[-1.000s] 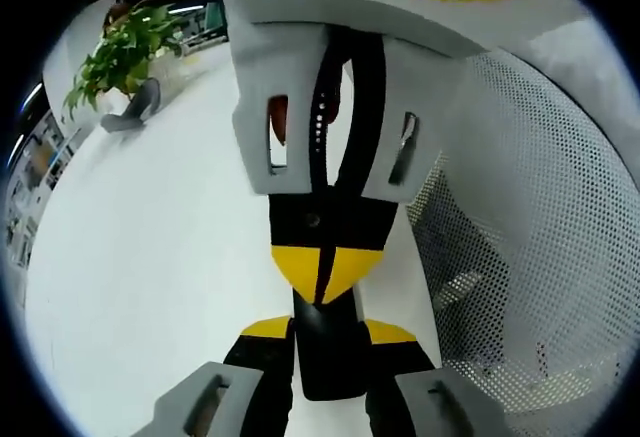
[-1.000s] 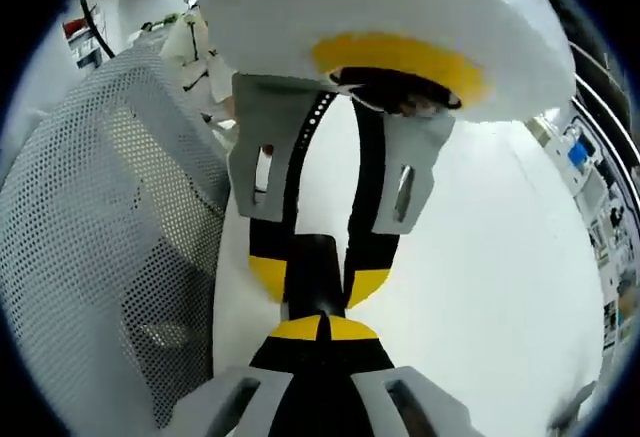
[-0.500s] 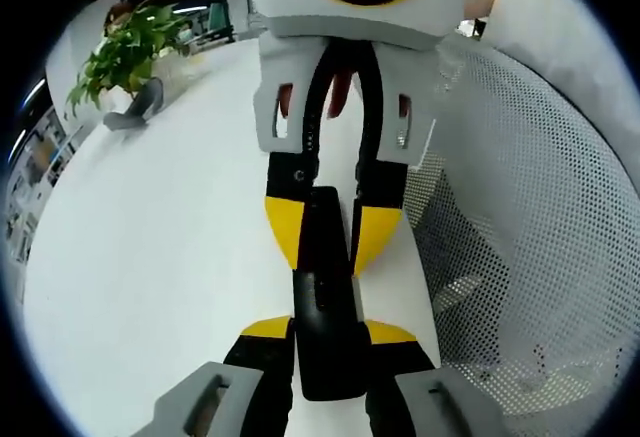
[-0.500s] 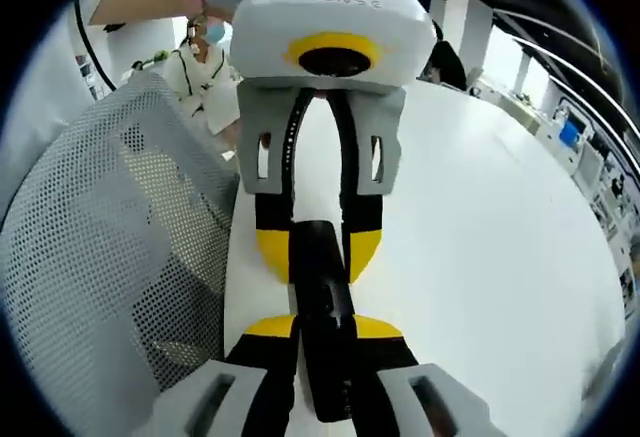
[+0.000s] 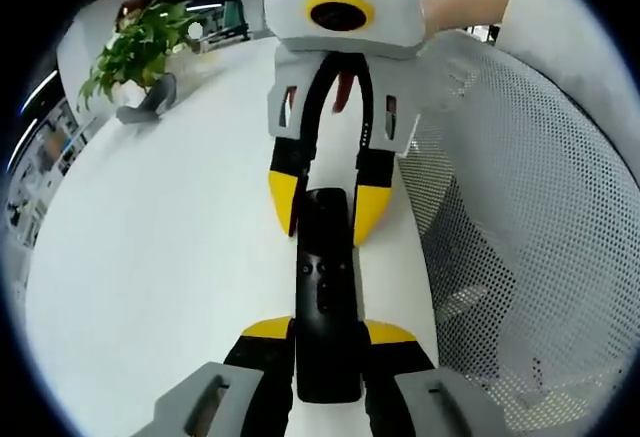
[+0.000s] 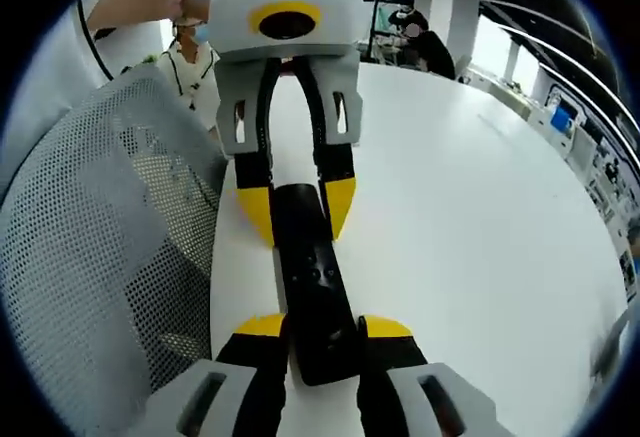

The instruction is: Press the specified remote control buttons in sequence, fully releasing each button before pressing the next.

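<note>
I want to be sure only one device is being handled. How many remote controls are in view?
1. The black remote control is held over the white table, one end in each hand-held gripper, left and right.

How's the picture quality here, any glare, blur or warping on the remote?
Left gripper view: sharp, evenly lit; the black remote shows its buttons without glare, and fisheye bends the mesh chair. Right gripper view: equally sharp, with soft shadows under the remote on the white table.

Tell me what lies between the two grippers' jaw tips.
The black remote control spans that stretch, its ends held by the left gripper and the right gripper in the left gripper view. White table lies underneath.
</note>
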